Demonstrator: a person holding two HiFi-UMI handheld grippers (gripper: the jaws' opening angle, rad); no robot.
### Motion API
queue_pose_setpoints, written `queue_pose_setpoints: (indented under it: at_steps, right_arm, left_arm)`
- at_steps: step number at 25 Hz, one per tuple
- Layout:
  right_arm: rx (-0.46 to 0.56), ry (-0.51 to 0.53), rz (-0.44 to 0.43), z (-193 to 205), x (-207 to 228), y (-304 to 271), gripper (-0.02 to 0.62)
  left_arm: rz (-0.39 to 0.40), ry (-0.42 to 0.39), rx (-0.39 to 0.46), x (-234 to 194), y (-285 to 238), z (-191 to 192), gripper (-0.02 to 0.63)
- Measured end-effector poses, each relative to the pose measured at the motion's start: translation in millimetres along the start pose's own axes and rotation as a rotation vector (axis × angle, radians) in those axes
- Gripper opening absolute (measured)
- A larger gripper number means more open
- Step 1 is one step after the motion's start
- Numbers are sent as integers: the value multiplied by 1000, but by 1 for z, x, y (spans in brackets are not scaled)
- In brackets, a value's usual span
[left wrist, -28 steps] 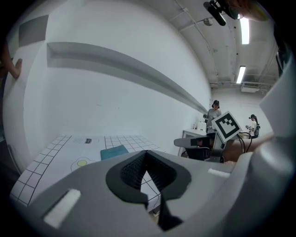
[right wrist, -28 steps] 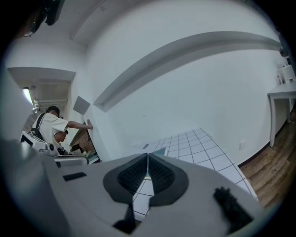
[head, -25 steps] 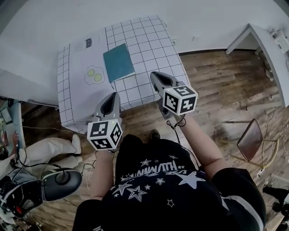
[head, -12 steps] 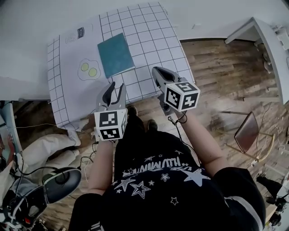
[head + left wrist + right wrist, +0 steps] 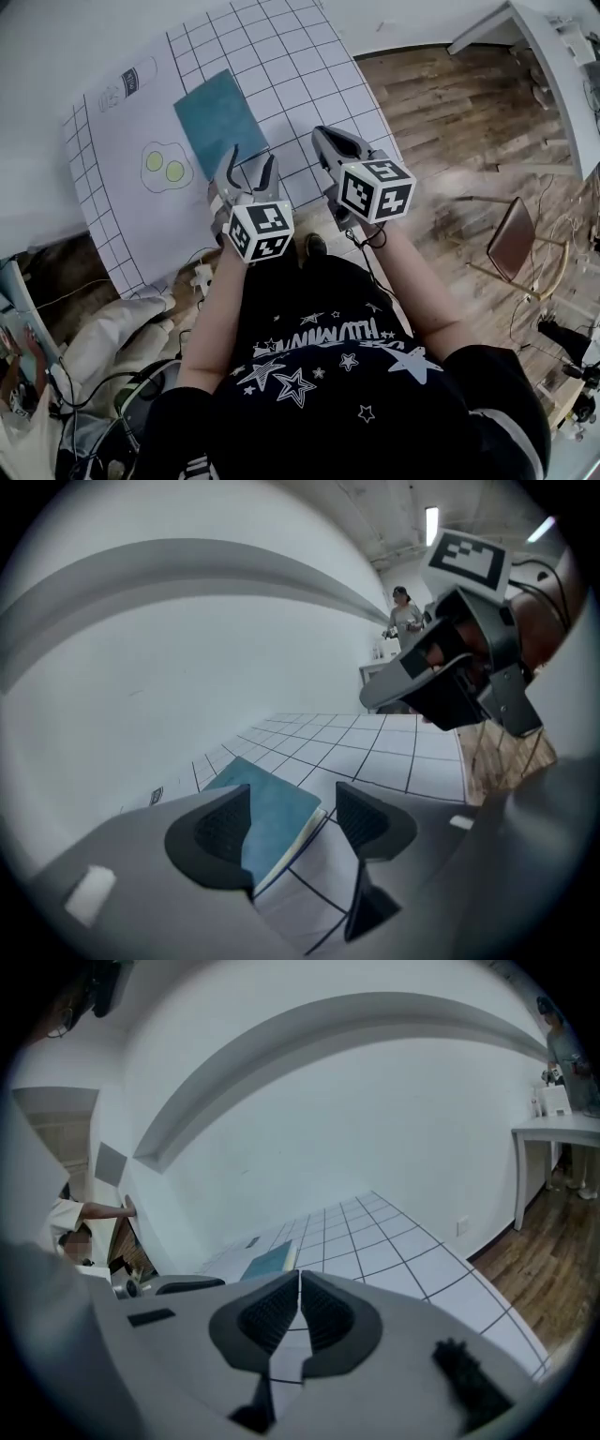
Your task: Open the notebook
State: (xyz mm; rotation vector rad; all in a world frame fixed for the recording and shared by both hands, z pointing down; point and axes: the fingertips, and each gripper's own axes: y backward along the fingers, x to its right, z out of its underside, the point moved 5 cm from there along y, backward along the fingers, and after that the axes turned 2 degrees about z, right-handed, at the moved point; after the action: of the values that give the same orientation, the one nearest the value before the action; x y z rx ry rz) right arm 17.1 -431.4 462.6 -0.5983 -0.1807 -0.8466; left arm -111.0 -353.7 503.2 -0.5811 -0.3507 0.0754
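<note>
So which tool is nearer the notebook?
Left. The left tool, jaws just opening and gripping nothing, hovers at the notebook's near edge; the right tool, shut, is off to its right.

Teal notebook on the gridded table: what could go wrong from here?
1. The left gripper, its jaws just opened and pressing on nothing, frames a corner of the closed teal notebook; closing could pinch cover and pages together, lifting the book unopened.
2. The right gripper is shut, off the notebook; unpinned, it might slide across the white gridded sheet.
</note>
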Motion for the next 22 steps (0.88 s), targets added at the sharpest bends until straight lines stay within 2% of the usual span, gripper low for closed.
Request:
queue_pose_setpoints:
  at_steps: [7, 11, 22]
  right_arm:
    - [-13, -44, 48, 2, 17, -10, 17]
    - [-17, -55, 62, 2, 24, -11, 17]
    - [4, -74, 61, -3, 33, -4, 17]
  left_arm:
    - [-27, -113, -59, 2, -38, 1, 291]
    - [-11, -155, -90, 6, -50, 4, 291]
    - [-74, -175, -150, 2, -54, 9, 288]
